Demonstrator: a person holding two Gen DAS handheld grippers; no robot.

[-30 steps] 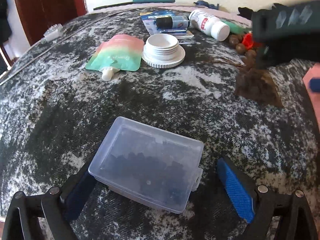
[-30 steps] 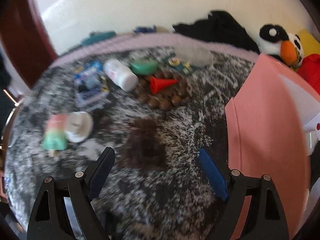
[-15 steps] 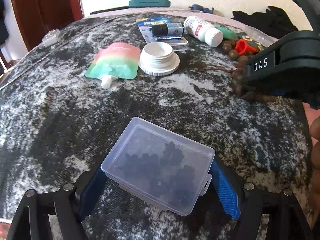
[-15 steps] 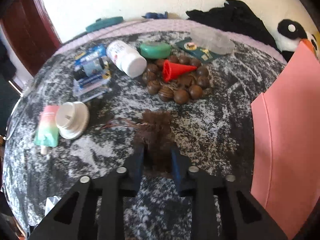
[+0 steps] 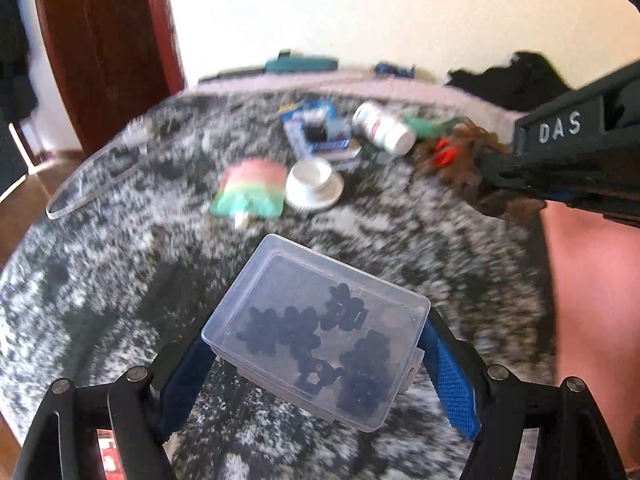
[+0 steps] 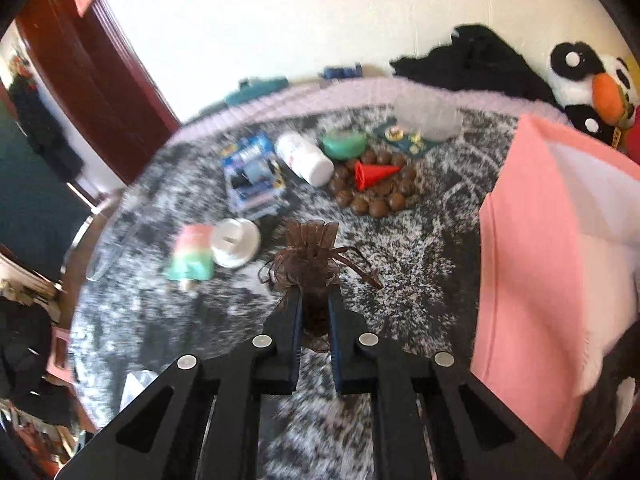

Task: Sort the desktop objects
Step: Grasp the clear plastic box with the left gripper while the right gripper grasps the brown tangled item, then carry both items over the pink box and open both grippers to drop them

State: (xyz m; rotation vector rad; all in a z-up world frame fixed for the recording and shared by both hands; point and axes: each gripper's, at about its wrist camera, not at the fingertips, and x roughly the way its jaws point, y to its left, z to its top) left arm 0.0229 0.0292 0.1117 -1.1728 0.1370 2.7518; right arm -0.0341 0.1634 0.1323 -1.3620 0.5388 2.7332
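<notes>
My left gripper (image 5: 316, 350) is shut on a clear plastic box (image 5: 316, 336) of small black parts and holds it above the mottled grey-black tabletop (image 5: 120, 280). My right gripper (image 6: 314, 304) is shut on a brown mesh drawstring pouch (image 6: 310, 254) and holds it lifted off the table. The right gripper's body, marked DAS, shows in the left wrist view (image 5: 560, 160) at the upper right with the pouch (image 5: 468, 164) hanging from it.
On the table: a pastel squeeze pouch (image 6: 192, 254), a white lid (image 6: 235, 242), a blue battery pack (image 6: 254, 178), a white pill bottle (image 6: 306, 158), a green case (image 6: 344, 144), brown nuts (image 6: 376, 200) around a red cone (image 6: 374, 174). A pink bin (image 6: 532, 280) stands at the right.
Both grippers have risen from the table with their loads. The left closed on the clear box a second ago; the right closed on the brown pouch and lifted it.
</notes>
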